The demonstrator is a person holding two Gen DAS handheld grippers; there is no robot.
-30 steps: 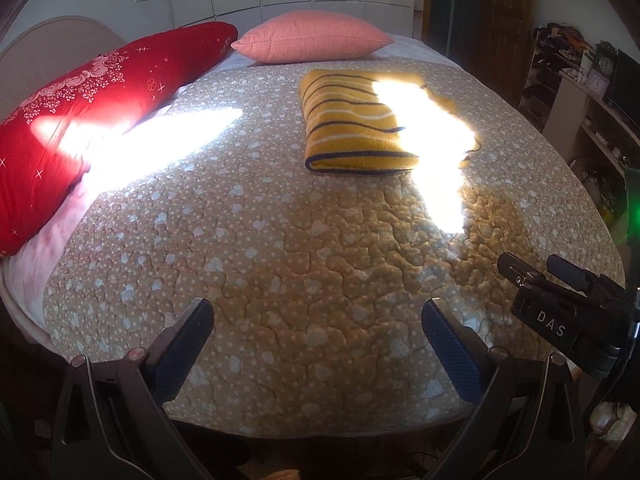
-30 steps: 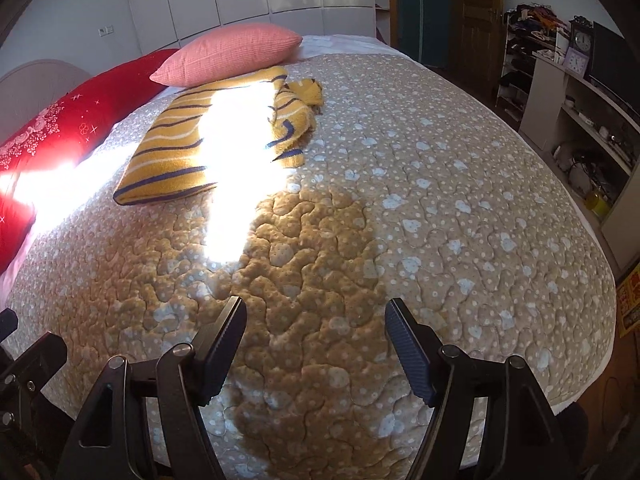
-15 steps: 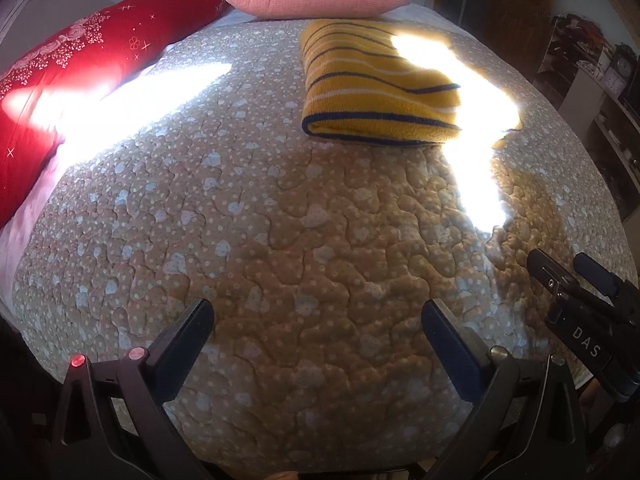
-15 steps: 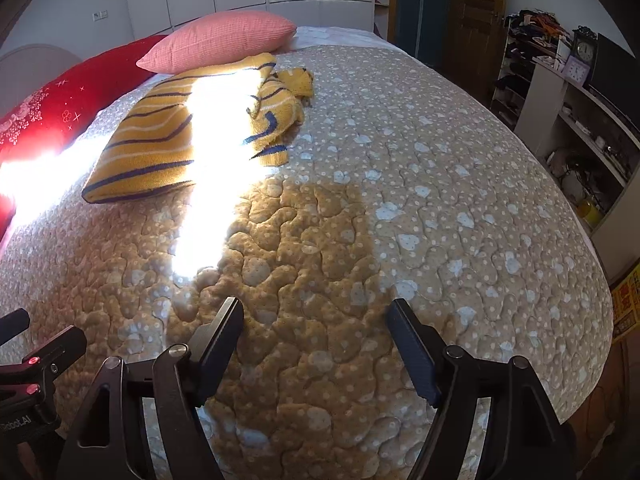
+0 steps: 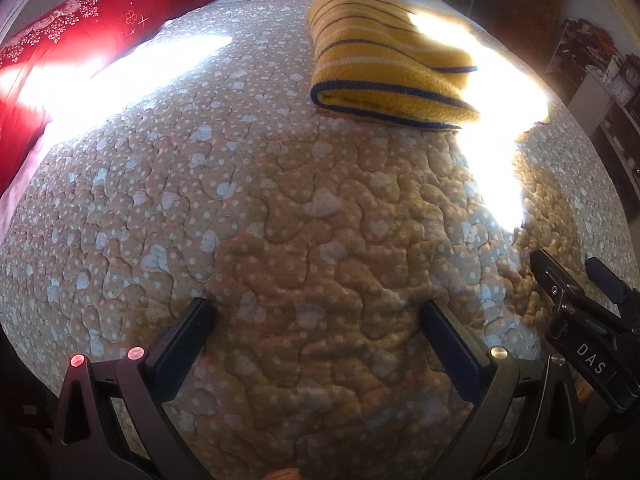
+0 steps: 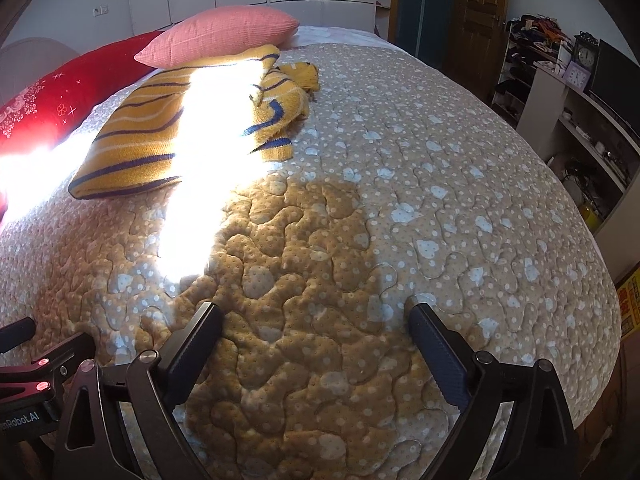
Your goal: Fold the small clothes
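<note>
A yellow knitted sweater with dark blue stripes (image 5: 384, 68) lies partly folded on the far part of the bed; it also shows in the right wrist view (image 6: 160, 136), with a loose sleeve bunched at its right side. A bright sun patch crosses it. My left gripper (image 5: 318, 320) is open and empty, low over the quilt, well short of the sweater. My right gripper (image 6: 316, 324) is open and empty, also over bare quilt, nearer the bed's foot. The right gripper's body (image 5: 576, 320) shows at the right edge of the left wrist view.
A beige quilted bedspread (image 5: 280, 200) covers the bed. A red bolster (image 5: 80, 40) lies along the left, a pink pillow (image 6: 224, 36) at the head. Shelves with clutter and a clock (image 6: 584, 56) stand to the right, beyond the bed edge.
Both grippers have moved forward over the bed toward the sweater, which looms larger in the left wrist view. Both stay open. The sweater has not moved.
</note>
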